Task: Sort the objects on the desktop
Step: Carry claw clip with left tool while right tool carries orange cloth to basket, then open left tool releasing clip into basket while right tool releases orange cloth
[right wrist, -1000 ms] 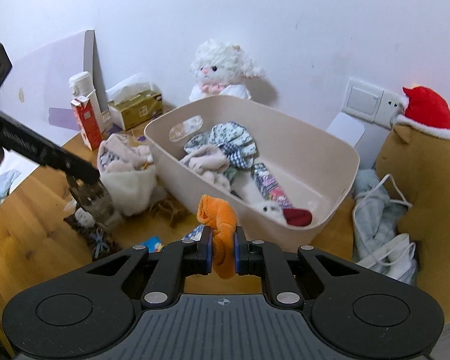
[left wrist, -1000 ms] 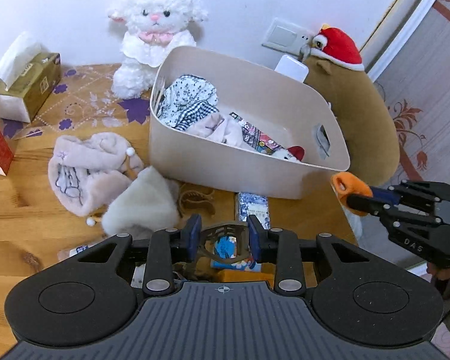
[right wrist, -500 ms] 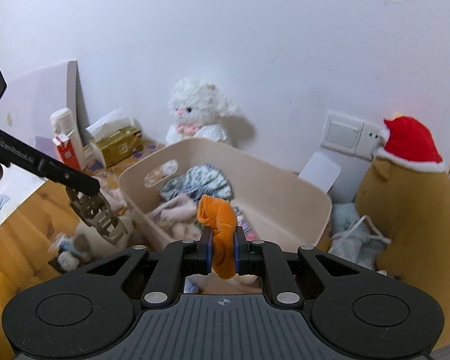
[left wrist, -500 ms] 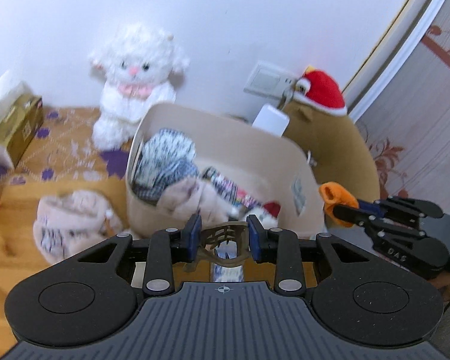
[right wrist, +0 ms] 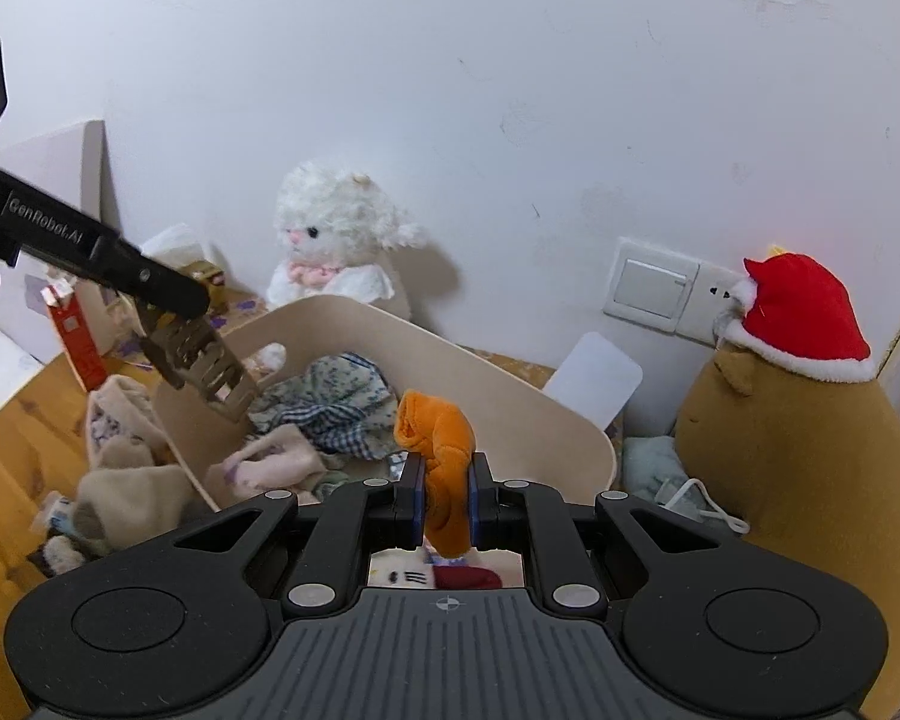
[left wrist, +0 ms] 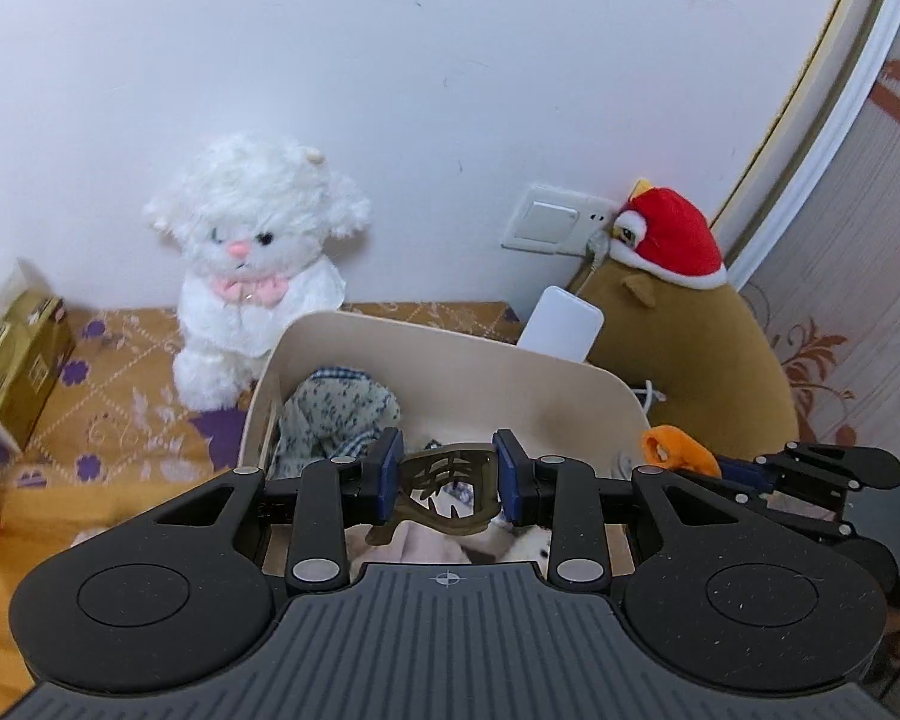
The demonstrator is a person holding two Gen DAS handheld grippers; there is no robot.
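Between hand-held gripper [left wrist: 448,483] pads: hair clip [left wrist: 444,489].

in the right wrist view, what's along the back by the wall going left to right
red carton → white lamb plush → wall switch → brown plush in a red hat

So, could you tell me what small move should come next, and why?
Probably open the left tongs and let the brown hair claw drop. It hangs over the beige bin, above the clothes already in it. The right tongs, shut on an orange cloth, are also near the bin and could follow.
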